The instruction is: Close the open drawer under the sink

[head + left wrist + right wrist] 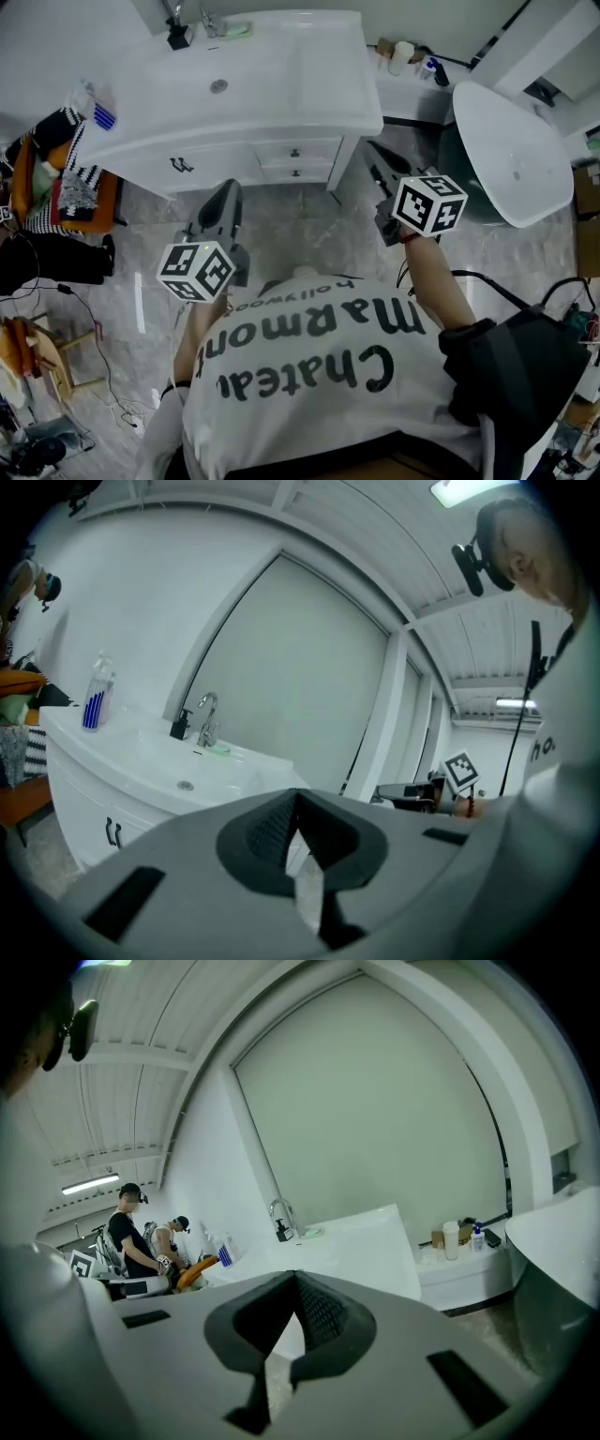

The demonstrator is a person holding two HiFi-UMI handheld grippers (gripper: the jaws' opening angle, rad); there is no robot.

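- Two grippers hang in the air short of the vanity (225, 161): the left hand-held gripper (297, 797) and the right hand-held gripper (295, 1277), each with its jaws pressed together on nothing.
- The drawers (295, 161) sit at 12 o'clock from the person, below the sink (246, 71). Both fronts look flush to me, so the job may be done.
- From so steep an angle, a drawer left a crack ajar could go unnoticed.
- Another shove with narrow closed tips might skid off the small knob (295, 152) and mark the front.
- The striped bottle (97, 105) at 10 o'clock stands near the edge of the desk (309, 89); a jolt could tip it.
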